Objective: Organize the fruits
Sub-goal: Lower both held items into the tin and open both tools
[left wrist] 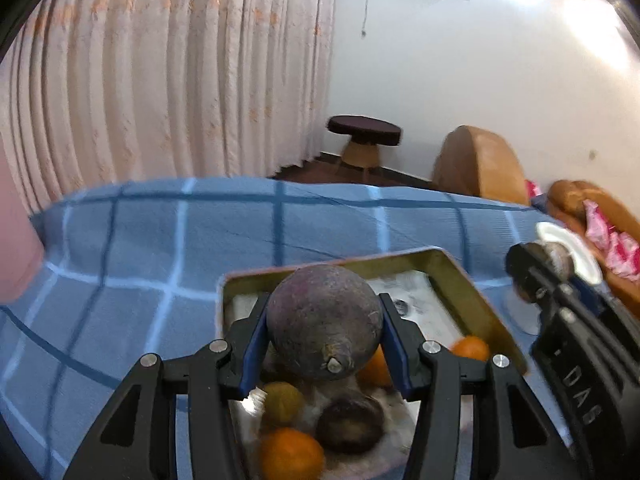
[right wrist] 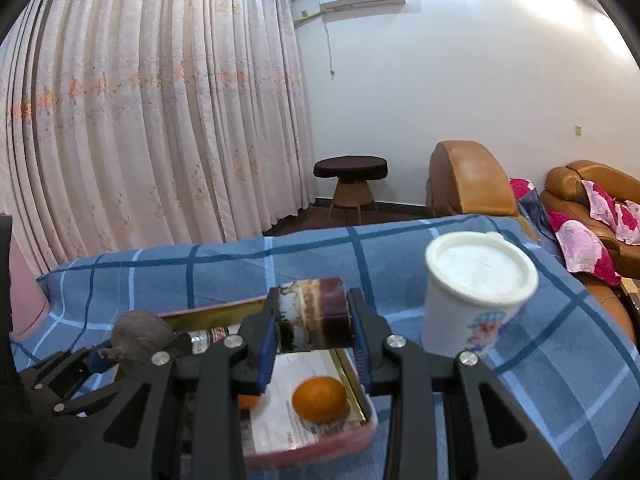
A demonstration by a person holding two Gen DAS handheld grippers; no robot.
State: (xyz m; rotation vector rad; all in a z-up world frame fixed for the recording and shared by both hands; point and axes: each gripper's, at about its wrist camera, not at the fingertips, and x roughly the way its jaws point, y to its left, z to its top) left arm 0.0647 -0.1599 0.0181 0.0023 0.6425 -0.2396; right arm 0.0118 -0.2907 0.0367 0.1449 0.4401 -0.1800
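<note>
My left gripper (left wrist: 324,320) is shut on a large dark purple round fruit (left wrist: 324,320) and holds it above a gold-lined tray (left wrist: 472,280). Under it in the tray lie oranges (left wrist: 290,454), a greenish fruit (left wrist: 282,400) and a dark fruit (left wrist: 350,424). My right gripper (right wrist: 312,316) is shut on a striped brown and cream cylinder (right wrist: 314,312) held above the same tray (right wrist: 356,380), where an orange (right wrist: 319,399) lies on paper. The left gripper with its fruit (right wrist: 138,334) shows at the lower left of the right wrist view.
A white lidded paper cup (right wrist: 472,296) stands on the blue checked cloth (right wrist: 240,272) right of the tray. Behind the table are a dark stool (right wrist: 351,180), brown leather armchairs (right wrist: 468,180) and a curtain (right wrist: 140,120).
</note>
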